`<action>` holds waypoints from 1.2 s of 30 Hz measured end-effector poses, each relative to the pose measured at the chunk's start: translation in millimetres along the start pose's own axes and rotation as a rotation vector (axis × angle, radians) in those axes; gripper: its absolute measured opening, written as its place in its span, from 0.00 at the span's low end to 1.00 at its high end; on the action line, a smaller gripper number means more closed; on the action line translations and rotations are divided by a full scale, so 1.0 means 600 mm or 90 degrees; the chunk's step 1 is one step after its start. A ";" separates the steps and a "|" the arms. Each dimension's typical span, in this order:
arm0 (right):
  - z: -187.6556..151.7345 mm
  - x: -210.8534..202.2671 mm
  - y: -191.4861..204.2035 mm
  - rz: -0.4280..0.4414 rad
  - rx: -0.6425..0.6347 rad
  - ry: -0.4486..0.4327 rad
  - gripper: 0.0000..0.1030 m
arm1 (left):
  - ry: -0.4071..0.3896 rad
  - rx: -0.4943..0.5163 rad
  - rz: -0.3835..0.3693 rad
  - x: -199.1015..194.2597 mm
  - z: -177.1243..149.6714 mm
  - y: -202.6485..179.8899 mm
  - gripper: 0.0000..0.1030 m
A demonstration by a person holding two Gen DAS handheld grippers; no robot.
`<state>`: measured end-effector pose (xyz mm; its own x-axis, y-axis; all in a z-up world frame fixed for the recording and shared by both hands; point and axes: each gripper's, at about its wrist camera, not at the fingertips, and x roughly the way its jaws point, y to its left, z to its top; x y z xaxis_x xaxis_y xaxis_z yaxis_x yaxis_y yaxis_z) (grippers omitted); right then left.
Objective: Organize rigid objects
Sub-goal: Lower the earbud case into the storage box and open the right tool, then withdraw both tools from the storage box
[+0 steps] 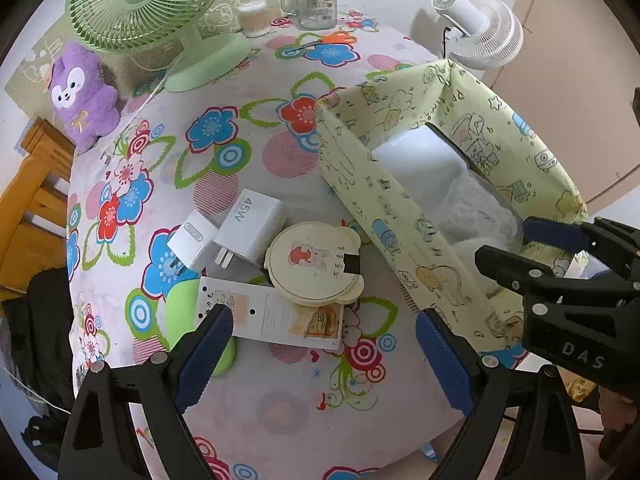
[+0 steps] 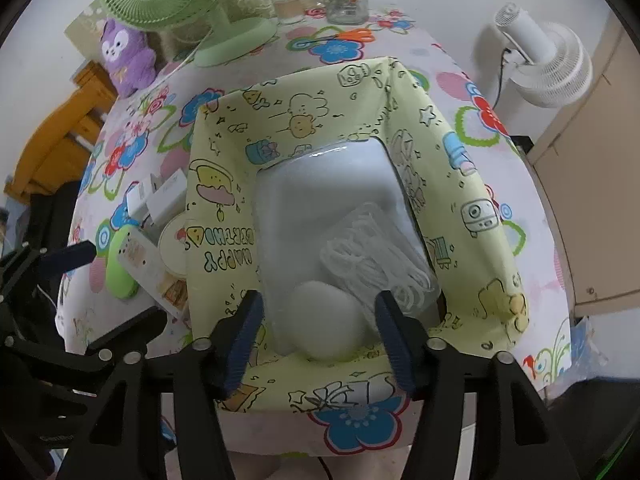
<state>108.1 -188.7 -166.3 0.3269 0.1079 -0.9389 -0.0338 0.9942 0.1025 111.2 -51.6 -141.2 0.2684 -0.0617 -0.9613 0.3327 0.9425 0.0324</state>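
Chargers (image 1: 236, 236): 2 | round lid (image 1: 314, 264): 1 | fabric bin (image 2: 216, 208): 1 | fans (image 1: 148, 4): 2

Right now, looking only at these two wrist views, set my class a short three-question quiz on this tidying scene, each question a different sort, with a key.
1. True or false: the green desk fan stands inside the yellow fabric bin.
2. Multiple choice: what lies in the bin between the fingers of the right gripper? A) a pale egg-shaped object B) scissors C) a glass jar
3. Fill in: the round cream lid rests partly on a white flat ____.

Key
1. False: it stands on the flowered tablecloth, behind the bin.
2. A: the pale egg-shaped object; the pads do not press on it.
3. Box.
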 end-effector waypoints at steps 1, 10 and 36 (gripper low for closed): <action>-0.002 -0.002 0.000 -0.004 0.001 -0.006 0.70 | 0.000 0.002 -0.001 0.000 0.000 0.000 0.91; -0.010 -0.034 0.003 -0.033 0.020 -0.041 0.74 | -0.031 0.009 -0.009 -0.026 -0.007 0.006 0.91; -0.036 -0.164 0.097 -0.065 0.013 -0.160 0.81 | -0.148 -0.011 -0.038 -0.144 -0.060 0.068 0.91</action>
<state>53.7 -141.1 -75.0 0.5513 0.0005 -0.8343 0.0290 0.9994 0.0198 69.1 3.8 -66.5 0.4509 -0.1893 -0.8723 0.3395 0.9402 -0.0285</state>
